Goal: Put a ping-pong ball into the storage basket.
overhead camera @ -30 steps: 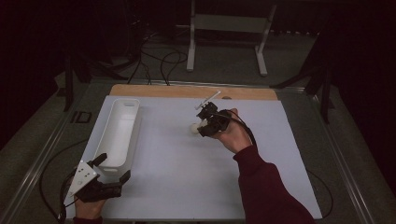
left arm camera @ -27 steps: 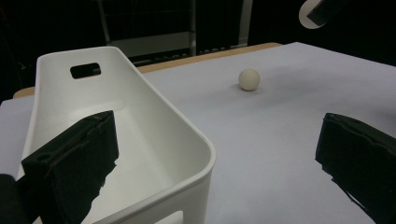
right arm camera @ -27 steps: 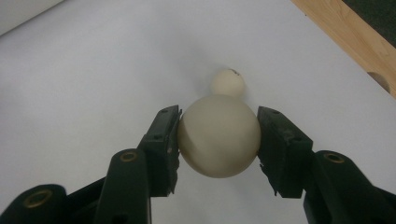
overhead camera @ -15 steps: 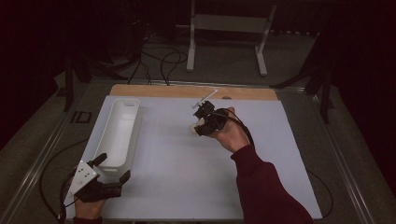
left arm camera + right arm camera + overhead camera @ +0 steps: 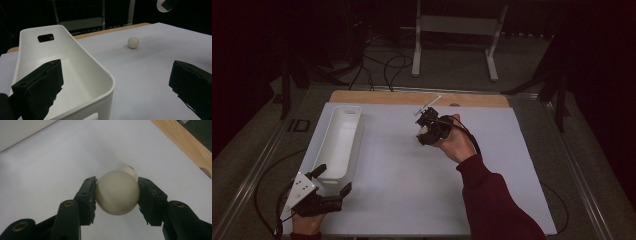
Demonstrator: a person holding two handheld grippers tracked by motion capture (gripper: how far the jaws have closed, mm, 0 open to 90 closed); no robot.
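The ball (image 5: 117, 193) sits clamped between the right tongs (image 5: 117, 183), both pads pressed on its sides, and we see it held up off the desk (image 5: 402, 190) near the far middle. Over the last second little has changed: the grip has stayed the same and the hand has only drifted slightly. We judge that the pick is secure and that the carry to the bin (image 5: 337, 145) is barely under way.

A second ball (image 5: 133, 42) lies on the desk just behind the held one, so we would lift away without brushing it. The wooden edge (image 5: 387, 97) runs close behind.

Between ball and bin the sheet is bare, giving us open room to swing left. The left tongs (image 5: 116, 66) stand wide apart, gripping nothing, straddling the bin's near end wall, so we would drop towards the far end.
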